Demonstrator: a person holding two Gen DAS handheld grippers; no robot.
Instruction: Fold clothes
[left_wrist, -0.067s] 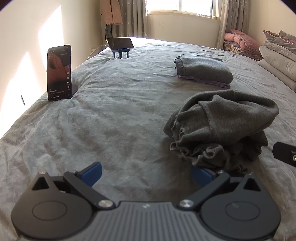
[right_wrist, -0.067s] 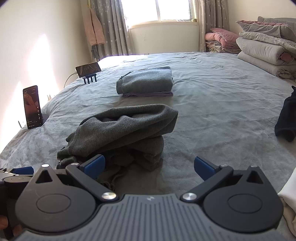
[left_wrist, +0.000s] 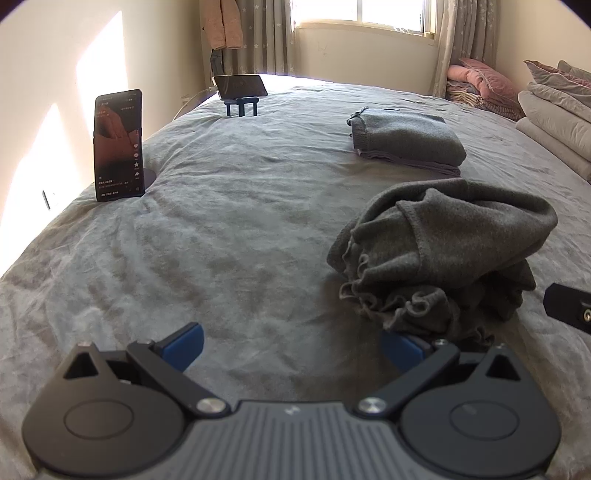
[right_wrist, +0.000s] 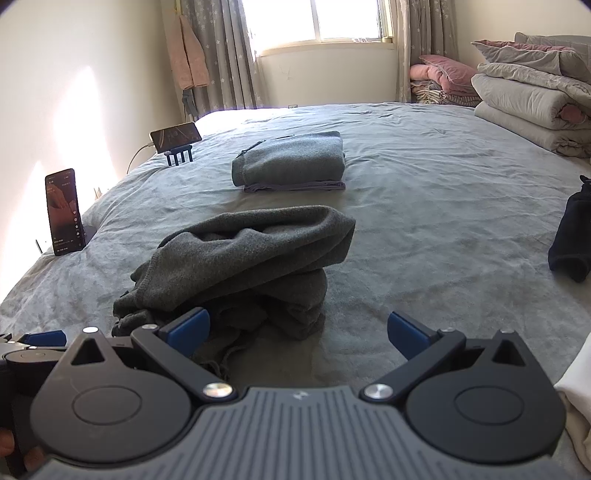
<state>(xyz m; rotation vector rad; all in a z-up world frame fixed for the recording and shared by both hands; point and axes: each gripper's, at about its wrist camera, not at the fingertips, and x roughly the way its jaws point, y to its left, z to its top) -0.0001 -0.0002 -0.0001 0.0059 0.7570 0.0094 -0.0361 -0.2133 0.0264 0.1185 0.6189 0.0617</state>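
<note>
Here, both tongs (left_wrist: 291, 345) (right_wrist: 299, 330) wide, tilted bedward.

Left gripper (left_wrist: 291, 345) and right gripper (right_wrist: 298, 330): black linkage arms, round black discs, silver screws, blue finger pads (left_wrist: 184, 341), ribbed grey body with small logo.

daylight floods from the blown-out window (right_wrist: 325, 22), glaring beneath it on the bed (right_wrist: 424, 206); sharp frames, fisheye-bent at edges.
</note>
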